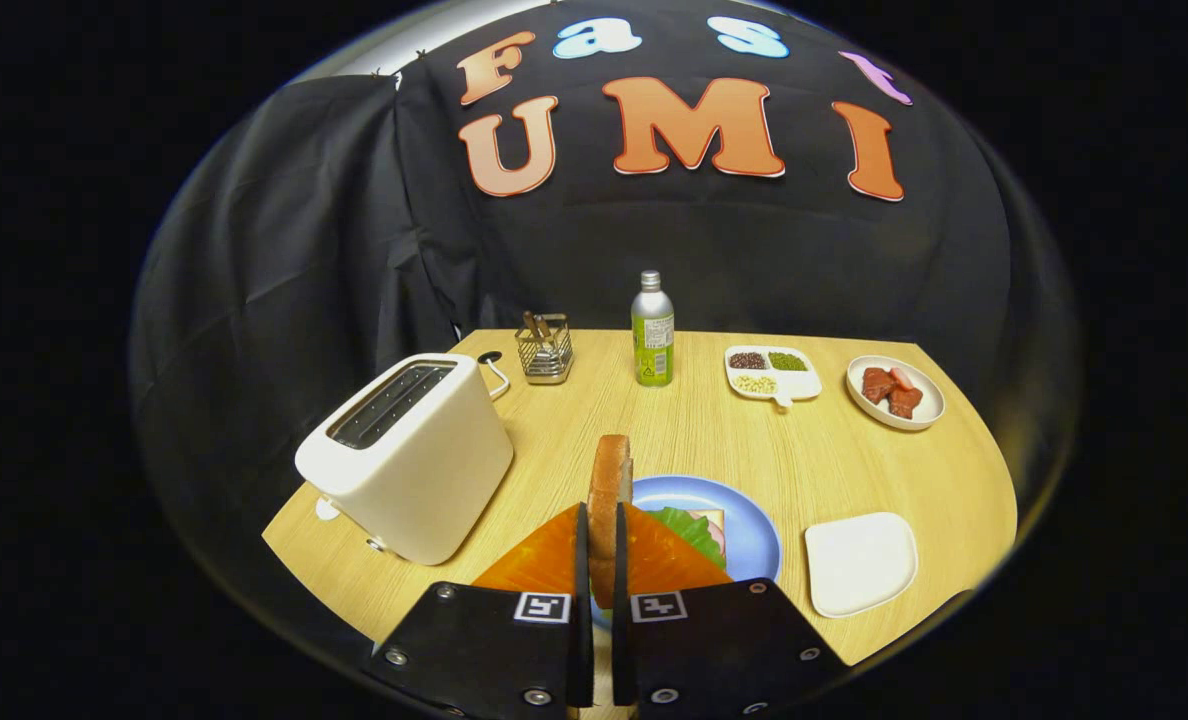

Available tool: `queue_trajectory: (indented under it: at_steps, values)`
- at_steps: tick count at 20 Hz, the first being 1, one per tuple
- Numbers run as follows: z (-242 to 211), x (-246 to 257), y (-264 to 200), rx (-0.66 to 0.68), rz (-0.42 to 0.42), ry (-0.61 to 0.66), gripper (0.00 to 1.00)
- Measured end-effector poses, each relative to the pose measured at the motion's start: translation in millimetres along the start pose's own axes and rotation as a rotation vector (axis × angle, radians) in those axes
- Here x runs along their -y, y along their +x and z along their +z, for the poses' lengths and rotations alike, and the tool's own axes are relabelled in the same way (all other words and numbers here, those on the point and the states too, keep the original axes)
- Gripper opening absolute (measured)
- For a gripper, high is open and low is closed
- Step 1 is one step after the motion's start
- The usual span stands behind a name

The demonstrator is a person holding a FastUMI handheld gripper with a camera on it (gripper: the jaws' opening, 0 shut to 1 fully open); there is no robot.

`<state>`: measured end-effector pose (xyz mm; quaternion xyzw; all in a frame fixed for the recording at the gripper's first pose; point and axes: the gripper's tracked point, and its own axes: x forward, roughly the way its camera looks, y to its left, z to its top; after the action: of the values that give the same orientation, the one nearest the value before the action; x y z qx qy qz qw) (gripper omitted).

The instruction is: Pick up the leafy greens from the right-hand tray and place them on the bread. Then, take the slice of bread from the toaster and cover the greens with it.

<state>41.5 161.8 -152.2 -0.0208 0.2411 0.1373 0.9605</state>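
A black cloth wall closes off the booth behind a rounded desk [714, 440] of pale wood grain. Largest on it is the cream two-slot toaster [409, 465] at the left, both slots looking empty. Next comes the round blue plate [754, 530], just ahead of the fingers and partly hidden by them; on it lie ruffled leafy greens [689, 528] over what looks like a lower slice of bread [711, 520]. To its right sits the white rounded-square tray [859, 562], bare. Farther back stand a white dish of red meat chunks [894, 392], a white divided dish of grains [772, 373], a green-labelled metal bottle [652, 330] and a small wire holder [544, 350].

The gripper [602, 540] is nearly closed, both fingers pressing the flat faces of a tan slice of bread [609, 480] that stands upright on edge between them, its crust end poking beyond the tips.

The slice should be light, soft and easily crushed, so a gentle squeeze across the faces near the lower half suits it; it is not slippery, though crumbs may shed.

The gripper is held above the plate's near side, pointing forward and slightly down. By my reading, the slice must be tipped flat before release over the greens.
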Motion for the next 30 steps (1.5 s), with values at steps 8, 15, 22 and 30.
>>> queue_trajectory:
  at_steps: [8, 15, 22, 30]
  values:
    - [-15, 26, 13, -0.051, -0.015, 0.031, 0.08]
    - [-30, 70, 20, -0.128, -0.072, 0.043, 0.25]
    - [-23, 96, 16, -0.108, -0.147, 0.085, 0.61]
    - [38, 101, -24, 0.029, -0.167, 0.071, 0.98]
